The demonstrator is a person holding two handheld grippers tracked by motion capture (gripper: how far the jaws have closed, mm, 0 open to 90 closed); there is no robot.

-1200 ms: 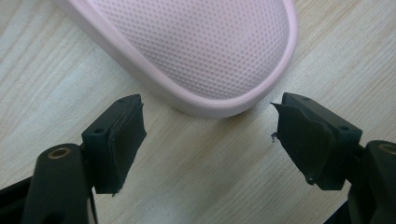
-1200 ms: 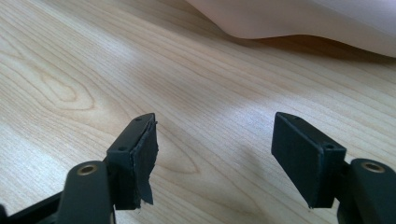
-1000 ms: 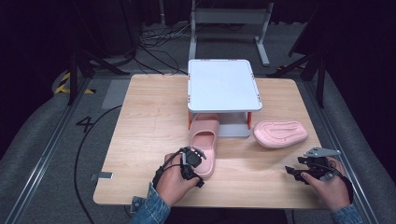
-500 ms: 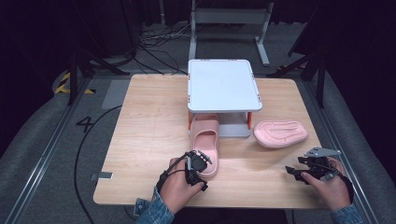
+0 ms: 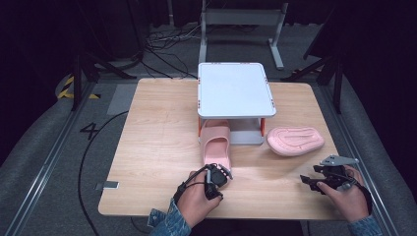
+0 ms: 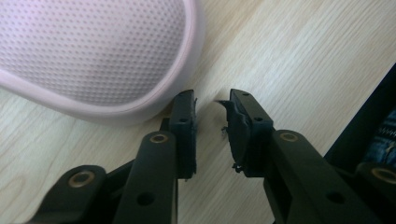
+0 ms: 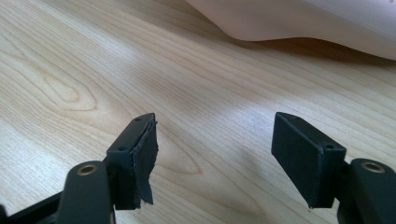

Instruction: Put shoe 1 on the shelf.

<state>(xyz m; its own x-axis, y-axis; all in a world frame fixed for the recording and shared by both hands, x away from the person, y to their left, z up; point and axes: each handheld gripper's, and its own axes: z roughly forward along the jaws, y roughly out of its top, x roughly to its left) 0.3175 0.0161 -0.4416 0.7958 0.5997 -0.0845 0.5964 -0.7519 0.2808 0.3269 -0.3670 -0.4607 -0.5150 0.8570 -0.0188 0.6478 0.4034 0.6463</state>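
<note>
A pink slipper (image 5: 217, 147) lies sole down, toe under the white stand, heel toward me. Its dotted heel (image 6: 93, 51) sits just left of my left gripper (image 5: 225, 173) in the left gripper view. The jaws of that left gripper (image 6: 212, 100) have just been closing to a narrow gap. Only bare wood shows between them, and the slipper's rim lies outside the left jaw. A second pink slipper (image 5: 295, 140) lies sole up at the right, its edge (image 7: 303, 18) beyond my right gripper (image 7: 215, 135). That right gripper (image 5: 306, 180) rests open and empty near the front edge.
A white two-level stand (image 5: 234, 88) with orange posts occupies the middle back of the wooden table (image 5: 157, 128). A black cable trails off the table's left front. Grey floor, cables and a metal frame lie beyond the table.
My left hand has slid right along the front of the table to the slipper's heel, and its jaws have narrowed from wide to a slim gap. The right gripper has stayed put.
</note>
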